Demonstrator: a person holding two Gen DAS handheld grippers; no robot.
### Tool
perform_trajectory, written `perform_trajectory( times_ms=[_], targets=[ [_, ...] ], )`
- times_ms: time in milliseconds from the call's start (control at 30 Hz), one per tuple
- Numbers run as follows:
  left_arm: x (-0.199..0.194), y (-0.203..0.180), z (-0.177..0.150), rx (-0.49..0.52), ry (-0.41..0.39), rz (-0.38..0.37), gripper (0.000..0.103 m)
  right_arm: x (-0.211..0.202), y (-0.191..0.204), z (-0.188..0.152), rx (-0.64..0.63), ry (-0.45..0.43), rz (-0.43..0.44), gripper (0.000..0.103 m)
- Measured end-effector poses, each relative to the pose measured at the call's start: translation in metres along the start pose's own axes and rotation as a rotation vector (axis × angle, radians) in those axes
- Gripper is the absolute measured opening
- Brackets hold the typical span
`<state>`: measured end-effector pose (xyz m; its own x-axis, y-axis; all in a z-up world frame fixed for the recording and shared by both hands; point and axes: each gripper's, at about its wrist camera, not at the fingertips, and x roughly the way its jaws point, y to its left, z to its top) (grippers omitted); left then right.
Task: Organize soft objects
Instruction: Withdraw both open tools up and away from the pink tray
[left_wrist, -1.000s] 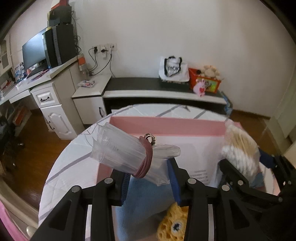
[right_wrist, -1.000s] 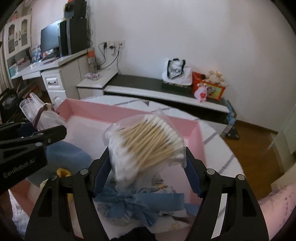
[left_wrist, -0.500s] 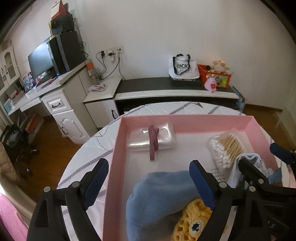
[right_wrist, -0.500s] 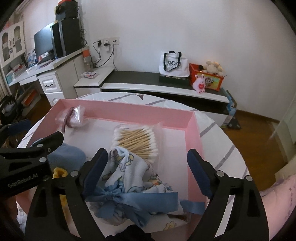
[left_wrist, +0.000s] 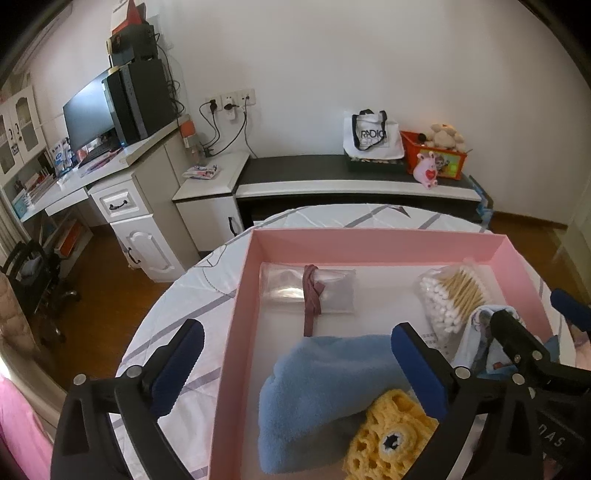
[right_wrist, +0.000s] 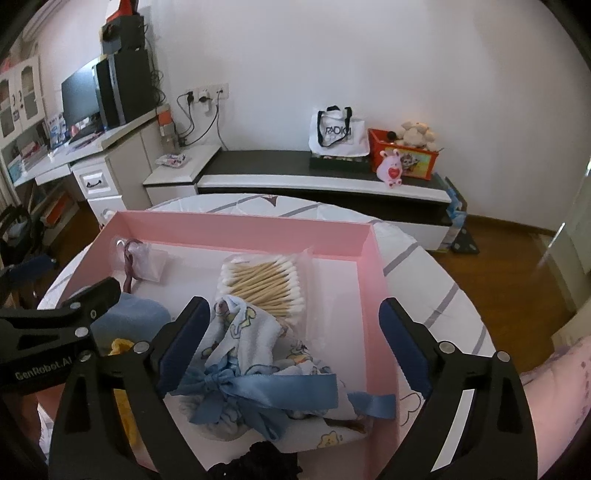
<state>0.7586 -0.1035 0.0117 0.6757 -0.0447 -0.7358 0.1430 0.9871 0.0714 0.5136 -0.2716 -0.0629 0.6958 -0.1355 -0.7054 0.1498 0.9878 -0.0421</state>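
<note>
Fingers of my left gripper and right gripper are spreading wide and empty, leaving the cotton swabs and plastic roll lying in the pink box.

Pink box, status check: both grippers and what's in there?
Left gripper and right gripper open, jaws just widened, nothing held. Clear bag and cotton swabs lie in pink box. Nothing in the way.

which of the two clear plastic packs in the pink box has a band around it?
The clear plastic roll at the box's far left: a dark red band wraps its middle. The cotton swab pack, far right, has none.
</note>
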Motion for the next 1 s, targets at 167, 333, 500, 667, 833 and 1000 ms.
perform_trajectory(
  times_ms=[167,333,500,667,833,1000],
  targets=[
    [-0.018,0.001,-0.009,-0.006,-0.008,-0.002,0.102,-0.01,-0.005,-0.002,0.021,-0.02,-0.014,0.097],
    [-0.038,0.002,-0.015,-0.005,-0.022,-0.003,0.103,-0.025,-0.008,-0.004,0.034,-0.038,-0.019,0.1],
    [-0.063,0.002,-0.027,-0.01,-0.033,-0.01,0.103,-0.046,-0.008,-0.01,0.034,-0.06,-0.033,0.101],
    [-0.095,0.002,-0.042,-0.017,-0.057,-0.006,0.103,-0.07,-0.009,-0.018,0.035,-0.079,-0.038,0.101],
    [-0.134,0.002,-0.064,-0.024,-0.086,-0.011,0.103,-0.1,-0.008,-0.028,0.036,-0.107,-0.042,0.101],
    [-0.177,0.003,-0.089,-0.028,-0.121,-0.016,0.103,-0.134,-0.006,-0.042,0.036,-0.152,-0.057,0.102]
  ],
)
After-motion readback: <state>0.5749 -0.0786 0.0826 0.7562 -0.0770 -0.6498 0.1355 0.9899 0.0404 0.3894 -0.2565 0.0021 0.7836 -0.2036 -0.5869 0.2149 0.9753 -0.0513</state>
